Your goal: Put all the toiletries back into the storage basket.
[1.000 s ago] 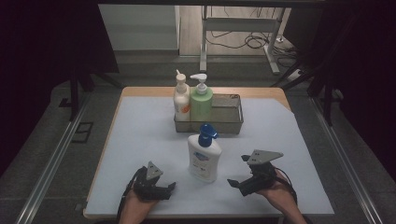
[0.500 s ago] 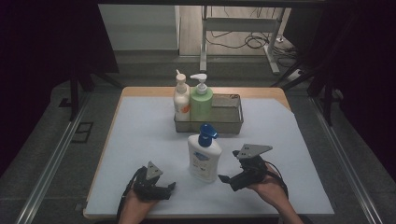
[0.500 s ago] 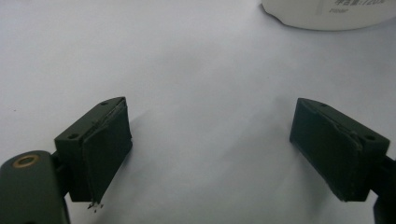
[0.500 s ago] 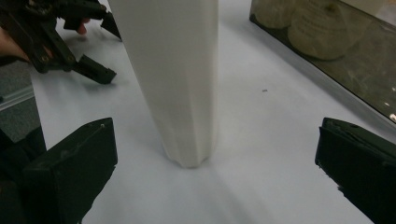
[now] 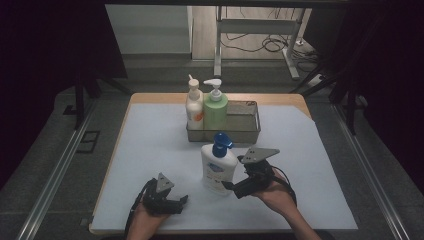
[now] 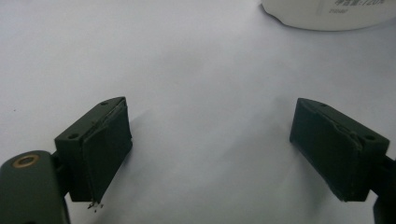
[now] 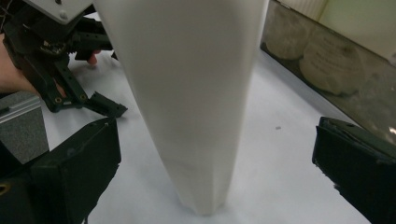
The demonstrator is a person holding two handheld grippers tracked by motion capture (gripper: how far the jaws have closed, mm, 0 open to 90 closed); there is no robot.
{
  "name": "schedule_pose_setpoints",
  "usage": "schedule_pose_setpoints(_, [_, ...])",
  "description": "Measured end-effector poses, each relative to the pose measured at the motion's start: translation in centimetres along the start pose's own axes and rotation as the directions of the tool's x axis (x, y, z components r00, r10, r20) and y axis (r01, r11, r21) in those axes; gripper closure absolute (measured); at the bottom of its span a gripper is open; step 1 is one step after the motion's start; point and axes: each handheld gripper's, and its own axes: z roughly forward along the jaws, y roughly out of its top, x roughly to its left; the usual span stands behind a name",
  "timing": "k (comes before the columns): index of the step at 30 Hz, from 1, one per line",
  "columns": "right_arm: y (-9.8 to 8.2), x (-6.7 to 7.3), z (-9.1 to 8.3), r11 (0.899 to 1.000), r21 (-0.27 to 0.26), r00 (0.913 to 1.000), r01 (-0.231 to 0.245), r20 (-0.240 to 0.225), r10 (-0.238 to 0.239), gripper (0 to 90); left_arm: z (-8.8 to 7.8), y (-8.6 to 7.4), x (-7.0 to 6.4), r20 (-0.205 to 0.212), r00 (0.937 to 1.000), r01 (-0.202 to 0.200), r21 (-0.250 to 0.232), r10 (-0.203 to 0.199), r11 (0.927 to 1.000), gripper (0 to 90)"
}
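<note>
On the table (image 5: 150,135): three pump bottles (image 5: 218,167), one basket (image 5: 247,131), two tools (image 5: 232,187).

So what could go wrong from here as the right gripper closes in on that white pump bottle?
The white pump bottle stands free on the table sheet, tall and narrow at the edge facing the right gripper, whose jaws are open and not touching it. An off-centre close could tip it or twist it. The left gripper rests open and apart, so nothing steadies it. A tip forward could knock the metal basket.
</note>
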Motion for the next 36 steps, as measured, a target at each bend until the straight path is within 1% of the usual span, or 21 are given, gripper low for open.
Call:
schedule_pose_setpoints(2, [0.3, 0.1, 0.2, 1.0, 0.002, 0.9999, 0.015, 0.003, -0.015, 1.1, 0.0, 0.0, 0.0, 0.0, 1.0, 0.0, 0.0, 0.0, 1.0, 12.3])
schedule_pose_setpoints(4, [0.8, 0.3, 0.6, 1.0, -0.002, 0.9998, 0.019, -0.009, -0.019, 1.7, 0.0, 0.0, 0.0, 0.0, 1.0, 0.0, 0.0, 0.0, 1.0, 12.3])
schedule_pose_setpoints(5, [1.0, 0.4, 0.7, 1.0, 0.0, 0.9997, 0.026, -0.007, -0.026, 2.2, 0.0, 0.0, 0.0, 0.0, 1.0, 0.0, 0.0, 0.0, 1.0, 12.3])
schedule_pose_setpoints(8, [1.2, 0.5, 1.0, 1.0, 0.001, 0.9995, 0.031, -0.003, -0.031, 3.1, 0.0, 0.0, 0.0, 0.0, 1.0, 0.0, 0.0, 0.0, 1.0, 12.3])
schedule_pose_setpoints(10, [1.6, 0.6, 1.4, 1.0, -0.004, 0.9995, 0.03, -0.005, -0.03, 6.9, 0.0, 0.0, 0.0, 0.0, 1.0, 0.0, 0.0, 0.0, 1.0, 12.3])
schedule_pose_setpoints(11, [1.6, 0.6, 1.4, 1.0, -0.004, 0.9995, 0.03, -0.005, -0.03, 6.9, 0.0, 0.0, 0.0, 0.0, 1.0, 0.0, 0.0, 0.0, 1.0, 12.3])
schedule_pose_setpoints(13, [1.7, 0.6, 1.7, 1.0, -0.003, 0.9996, 0.026, -0.006, -0.026, 12.9, 0.0, 0.0, 0.0, 0.0, 1.0, 0.0, 0.0, 0.0, 1.0, 12.3])
schedule_pose_setpoints(14, [1.7, 0.6, 2.0, 1.0, 0.0, 0.9995, 0.031, -0.007, -0.031, 15.0, 0.0, 0.0, 0.0, -0.001, 1.0, 0.0, 0.0, 0.0, 1.0, 12.4])
schedule_pose_setpoints(15, [1.7, 0.6, 2.0, 1.0, 0.0, 0.9995, 0.031, -0.007, -0.031, 15.0, 0.0, 0.0, 0.0, -0.001, 1.0, 0.0, 0.0, 0.0, 1.0, 12.3])
schedule_pose_setpoints(16, [1.7, 0.6, 2.1, 1.0, 0.001, 0.9996, 0.028, -0.01, -0.028, 17.8, 0.0, 0.0, 0.0, 0.0, 1.0, 0.0, 0.0, 0.0, 1.0, 12.3])
schedule_pose_setpoints(19, [1.8, 0.7, 2.3, 1.0, -0.019, 0.9996, 0.023, -0.016, -0.023, 25.6, 0.0, 0.0, 0.0, 0.0, 1.0, 0.0, 0.0, 0.0, 1.0, 12.3])
schedule_pose_setpoints(20, [1.8, 0.7, 2.4, 0.999, -0.025, 0.9994, 0.023, -0.025, -0.023, 29.9, 0.0, 0.0, 0.0, 0.0, 1.0, 0.0, 0.0, 0.0, 1.0, 12.3])
schedule_pose_setpoints(21, [1.8, 0.7, 2.4, 0.999, -0.025, 0.9994, 0.023, -0.025, -0.023, 29.9, 0.0, 0.0, 0.0, 0.0, 1.0, 0.0, 0.0, 0.0, 1.0, 12.3])
schedule_pose_setpoints(22, [1.9, 0.8, 2.4, 0.999, -0.028, 0.9992, 0.027, -0.028, -0.028, 32.9, 0.0, 0.0, 0.0, 0.0, 1.0, -0.002, 0.002, 0.002, 1.0, 12.3])
schedule_pose_setpoints(23, [2.0, 0.9, 2.4, 0.999, -0.028, 0.9991, 0.033, -0.027, -0.034, 33.7, 0.0, 0.0, 0.0, 0.0, 1.0, 0.0, 0.0, 0.0, 1.0, 12.3])
schedule_pose_setpoints(24, [2.1, 1.1, 2.4, 0.998, -0.02, 0.9985, 0.054, -0.004, -0.054, 37.3, 0.0, 0.0, 0.0, 0.0, 1.0, -0.001, 0.001, 0.001, 1.0, 12.3])
schedule_pose_setpoints(31, [2.2, 1.2, 2.3, 0.998, -0.014, 0.9981, 0.061, 0.006, -0.061, 38.3, 0.0, 0.0, 0.0, 0.001, 1.0, -0.002, 0.002, 0.002, 1.0, 12.3])
schedule_pose_setpoints(36, [2.3, 1.2, 2.2, 0.999, -0.006, 0.9986, 0.053, 0.009, -0.053, 38.8, 0.0, 0.0, 0.0, 0.001, 1.0, -0.001, 0.001, 0.001, 1.0, 12.3])
